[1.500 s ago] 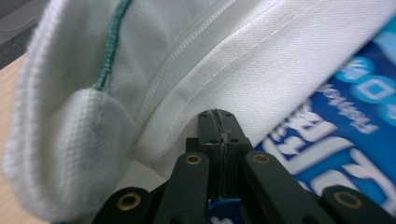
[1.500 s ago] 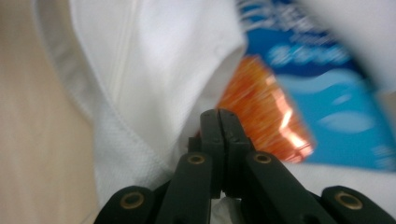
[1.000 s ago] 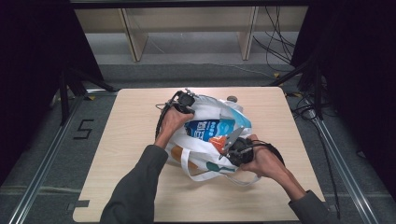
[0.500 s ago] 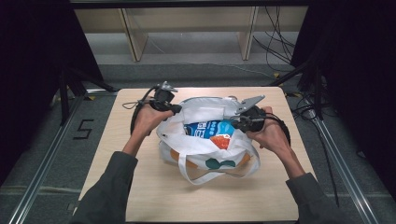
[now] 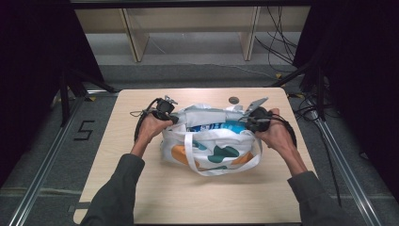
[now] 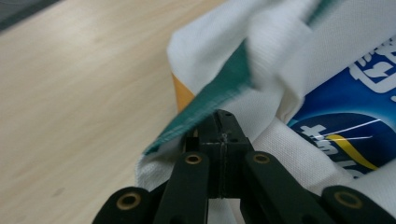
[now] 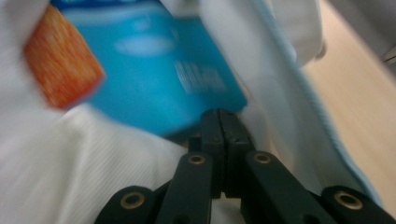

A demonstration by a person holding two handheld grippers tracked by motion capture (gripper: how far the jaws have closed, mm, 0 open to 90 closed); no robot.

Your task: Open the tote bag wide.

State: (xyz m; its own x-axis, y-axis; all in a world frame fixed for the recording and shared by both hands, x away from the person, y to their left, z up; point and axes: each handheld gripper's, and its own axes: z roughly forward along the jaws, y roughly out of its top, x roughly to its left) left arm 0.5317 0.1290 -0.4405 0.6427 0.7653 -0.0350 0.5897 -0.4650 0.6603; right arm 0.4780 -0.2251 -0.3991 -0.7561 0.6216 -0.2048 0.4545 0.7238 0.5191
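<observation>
Bag (image 5: 209,148), white w/ green & orange print, sits mid-desk (image 5: 141,188), mouth up, handles drooping over its near side. Blue packet (image 5: 221,126) lies inside, visible thru the open top. My forearms come in from the near edge, one each side of the bag, elbows out, wrists bent inward twd each other. L hand (image 5: 149,129) grips my left tool (image 5: 174,117) at the bag's left rim; jaws pinched tight on the fabric edge, green trim folded right over the tips in the left gripper view (image 6: 219,126). R hand (image 5: 275,134) holds my right tool (image 5: 247,123) at the right rim, jaws also fully together, tips pressed into white cloth beside the packet (image 7: 219,121). Small round disc (image 5: 233,100) lies on desk past the bag.
</observation>
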